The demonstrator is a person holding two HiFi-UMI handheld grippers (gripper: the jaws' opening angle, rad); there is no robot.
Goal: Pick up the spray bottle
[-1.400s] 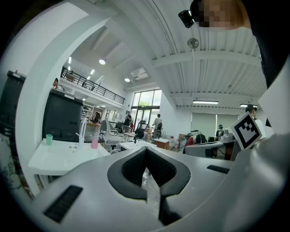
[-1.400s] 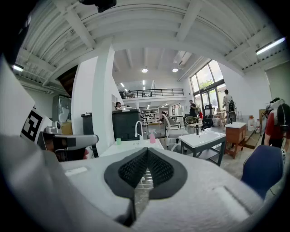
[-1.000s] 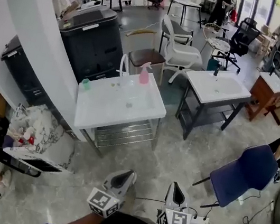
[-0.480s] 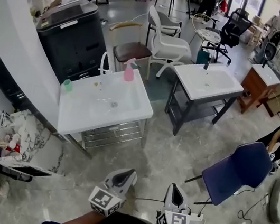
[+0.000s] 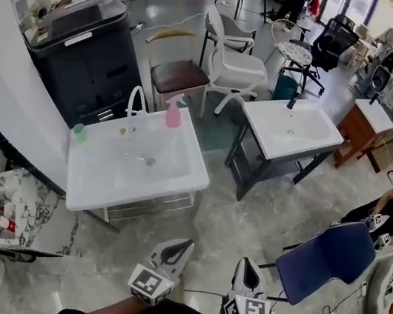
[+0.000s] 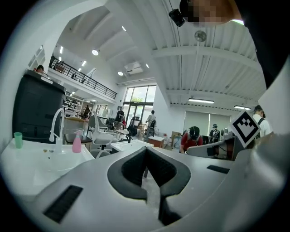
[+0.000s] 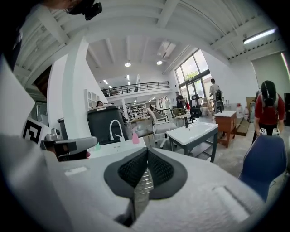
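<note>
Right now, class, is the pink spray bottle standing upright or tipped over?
Upright: the pink spray bottle stands on its base on the white sink, at the back rim, with its nozzle on top.

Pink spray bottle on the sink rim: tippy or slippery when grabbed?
The pink plastic spray bottle is tall and narrow, upright on the white sink's back rim, so a sideways nudge would probably tip it. It looks small, so likely light. Its smooth-looking body may slip.

Pink spray bottle (image 5: 173, 114) upright at white sink's (image 5: 95, 176) back edge
</note>
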